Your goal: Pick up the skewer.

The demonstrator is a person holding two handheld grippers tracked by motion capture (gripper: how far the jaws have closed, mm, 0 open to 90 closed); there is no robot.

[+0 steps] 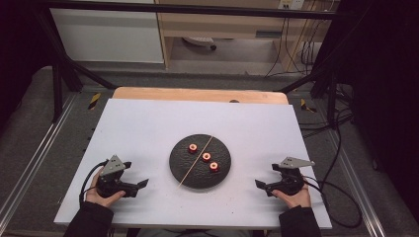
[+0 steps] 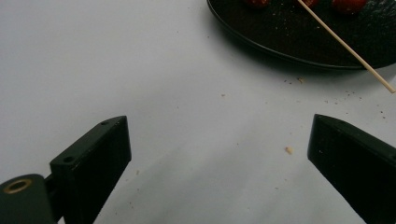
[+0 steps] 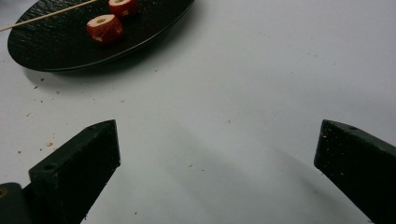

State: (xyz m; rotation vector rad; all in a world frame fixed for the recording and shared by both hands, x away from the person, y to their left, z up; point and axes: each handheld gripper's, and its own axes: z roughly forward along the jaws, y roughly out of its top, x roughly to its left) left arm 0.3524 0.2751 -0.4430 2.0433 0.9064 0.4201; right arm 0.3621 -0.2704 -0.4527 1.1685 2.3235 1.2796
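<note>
Fingers (image 2: pixel 100 154) of the left gripper (image 1: pixel 132 186) are standing spread wide with nothing between them, resting low over the white counter (image 1: pixel 143 128) at the person's left, well apart from the black plate (image 1: pixel 180 168). In the left gripper view the bare counter is lying between the two black fingers, and the plate's near rim is showing at the top right.

Moving rightward, the plate is sitting at the middle of the counter. A thin wooden skewer (image 1: pixel 195 162) is lying slantwise across it, its lower end jutting out past the rim. Three small red fruit pieces are resting on the plate: one (image 1: pixel 192 147) left of the skewer, two (image 1: pixel 206 157) (image 1: pixel 214 166) right of it, none threaded on.

The skewer is probably light, stiff and easy to snap or roll; the overhanging end looks like the best place to pinch it. The fruit pieces are likely soft and a little slick, so a gentle hold across their sides would suit them.

At the far right, the right gripper (image 1: pixel 262 185) is also resting near the counter, its fingers (image 3: pixel 81 163) spread apart and empty, pointing toward the plate.
</note>
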